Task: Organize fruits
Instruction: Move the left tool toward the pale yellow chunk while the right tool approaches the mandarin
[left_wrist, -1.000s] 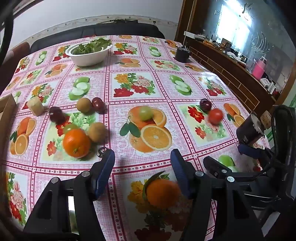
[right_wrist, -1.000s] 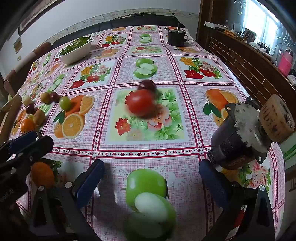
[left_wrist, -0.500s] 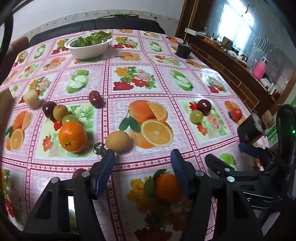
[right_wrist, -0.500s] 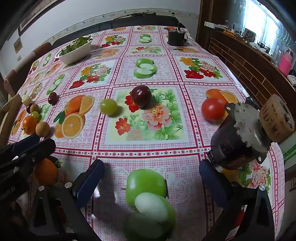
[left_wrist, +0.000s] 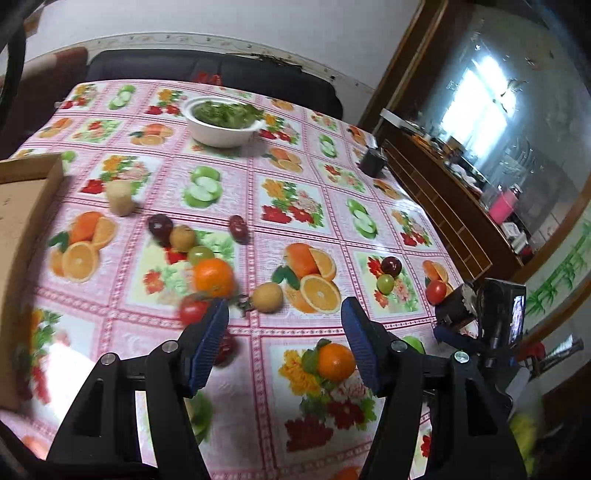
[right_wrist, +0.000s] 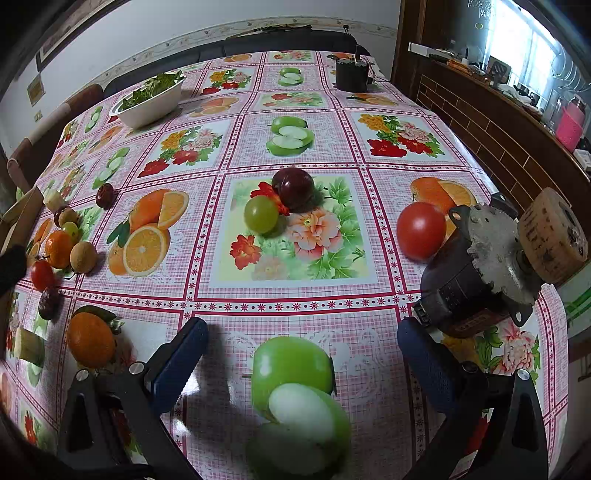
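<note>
Loose fruit lies on a fruit-print tablecloth (right_wrist: 332, 295). In the right wrist view a dark plum (right_wrist: 293, 187) touches a green grape (right_wrist: 261, 214), and a red tomato (right_wrist: 421, 225) rests against a motor. At the left are an orange (left_wrist: 213, 277), a tomato (left_wrist: 192, 311), a kiwi (left_wrist: 182, 238), a green grape (left_wrist: 200, 254), dark plums (left_wrist: 160, 224) and a tan fruit (left_wrist: 266, 297). My left gripper (left_wrist: 284, 341) is open above the table, near an orange (left_wrist: 335, 361). My right gripper (right_wrist: 301, 360) is open and empty.
A white bowl of greens (left_wrist: 222, 123) stands at the far side. A cardboard box (left_wrist: 22, 229) is at the left. A motor with a cork wheel (right_wrist: 491, 258) sits at the right edge. A black pot (right_wrist: 351, 75) stands far back. A pale cube (left_wrist: 120, 197) lies near the box.
My left gripper has risen and tilted back, so its view takes in more of the table and the box. The grape has rolled against the plum. A tomato has come to rest beside the left orange. My right gripper has stayed still.
</note>
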